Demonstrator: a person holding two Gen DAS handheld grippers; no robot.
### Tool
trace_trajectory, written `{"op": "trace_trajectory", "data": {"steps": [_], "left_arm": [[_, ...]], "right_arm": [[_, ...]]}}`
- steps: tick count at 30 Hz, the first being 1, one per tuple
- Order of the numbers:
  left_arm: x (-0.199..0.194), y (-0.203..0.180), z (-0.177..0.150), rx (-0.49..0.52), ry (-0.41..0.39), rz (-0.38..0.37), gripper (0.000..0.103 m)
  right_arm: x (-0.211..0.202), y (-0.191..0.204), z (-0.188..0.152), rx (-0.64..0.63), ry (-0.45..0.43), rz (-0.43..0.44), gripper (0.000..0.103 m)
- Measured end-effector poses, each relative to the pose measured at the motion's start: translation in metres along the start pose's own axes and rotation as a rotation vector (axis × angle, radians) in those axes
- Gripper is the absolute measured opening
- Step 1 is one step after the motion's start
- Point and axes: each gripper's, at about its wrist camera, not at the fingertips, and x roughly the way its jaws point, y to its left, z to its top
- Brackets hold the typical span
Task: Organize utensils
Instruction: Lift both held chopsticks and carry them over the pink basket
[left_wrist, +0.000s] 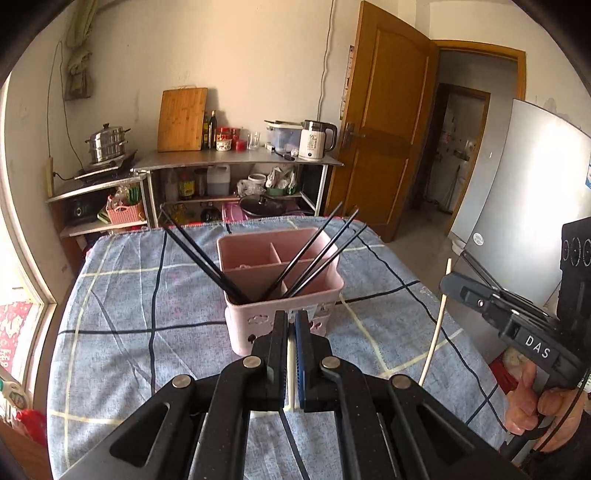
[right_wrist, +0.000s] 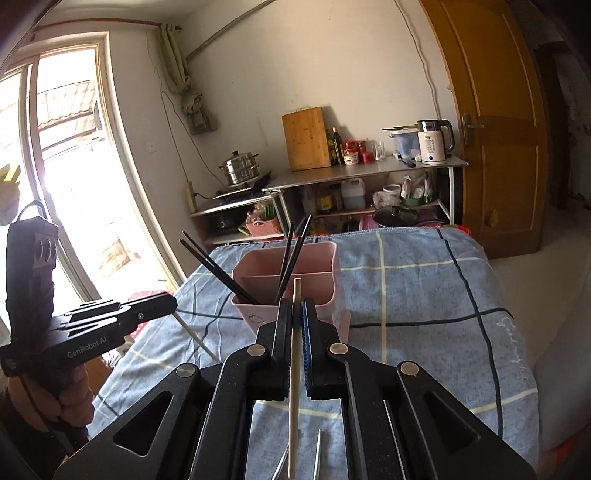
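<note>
Before the pink caddy (left_wrist: 282, 295), both grippers' jaws pinch pale chopsticks (right_wrist: 294, 369).

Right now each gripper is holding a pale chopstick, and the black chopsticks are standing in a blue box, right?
Almost. The box holding the black chopsticks is pink, not blue, as the left wrist view shows. Each gripper, left and right, does hold a pale chopstick.

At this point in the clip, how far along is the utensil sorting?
Partly done. Several black chopsticks already stand in the pink caddy on the table. In hand: the left claw and the right claw are each shut on a pale chopstick, neither yet in the caddy. Left: what look like metal utensils lying on the checked cloth.
</note>
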Motion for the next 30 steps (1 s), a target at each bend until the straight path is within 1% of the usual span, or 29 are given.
{"op": "trace_trajectory", "data": {"steps": [3,6,11,13,21,30], "left_arm": [[0.000,-0.001,-0.005,-0.003,0.001,0.000,0.003],[-0.001,-0.003,-0.006,-0.005,0.001,-0.001,0.003],[-0.002,-0.005,-0.009,-0.001,0.000,-0.003,0.003],[-0.003,-0.005,-0.010,0.000,0.000,-0.004,0.003],[-0.010,-0.007,-0.014,-0.009,0.007,-0.015,0.003],[-0.031,-0.010,-0.033,-0.009,0.044,-0.017,0.004]], "right_arm": [[0.001,-0.004,-0.007,0.003,-0.032,0.015,0.005],[0.006,-0.003,-0.016,-0.009,-0.045,0.002,0.005],[0.022,0.000,-0.042,-0.038,-0.006,-0.019,0.005],[0.016,0.002,-0.048,-0.048,-0.021,-0.026,0.005],[-0.015,0.010,-0.048,-0.072,0.014,-0.033,0.005],[-0.052,0.007,-0.055,-0.056,0.097,-0.048,0.005]]}}
